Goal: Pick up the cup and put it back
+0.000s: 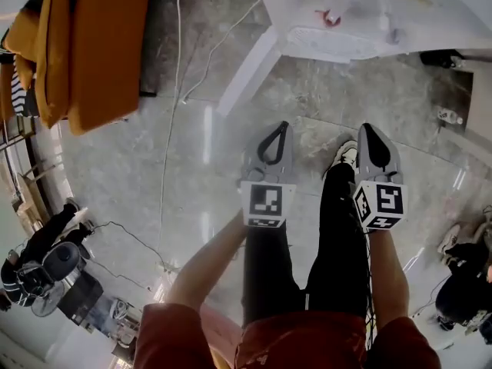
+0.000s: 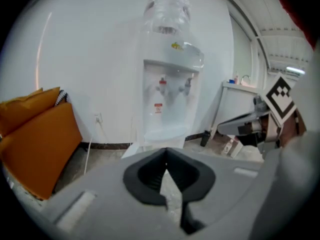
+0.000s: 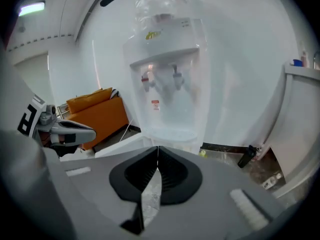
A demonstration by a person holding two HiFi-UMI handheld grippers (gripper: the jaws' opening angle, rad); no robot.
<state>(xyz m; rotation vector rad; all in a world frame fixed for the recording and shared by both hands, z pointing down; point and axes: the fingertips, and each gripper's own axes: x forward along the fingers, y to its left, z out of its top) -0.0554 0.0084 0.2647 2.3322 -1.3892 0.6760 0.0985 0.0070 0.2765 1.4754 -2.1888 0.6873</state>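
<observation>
1. the left gripper (image 2: 166,153) has its jaws closed tip to tip. nothing is between them, and only floor shows through the slit behind the tips.
2. the right gripper (image 3: 158,149) is the same: jaws together and empty.
3. in the head view both grippers are held side by side in the air above the person's legs (image 1: 338,237) and the grey stone floor (image 1: 192,167). neither gripper touches anything.
4. both gripper views look at a white water dispenser (image 2: 167,99) against the wall, with a clear bottle on top and two taps. it stands well apart from the jaws. an orange sofa (image 2: 40,144) sits off to its left.
5. the cup cannot be made out in any view, neither under the taps, on the dispenser's drip shelf, nor on the floor.
6. judgement: no cup is in hand, so no carrying step is under way. with both grippers empty and clear of the dispenser, this is either before the pick or after the put-back. the pictures do not show which.
</observation>
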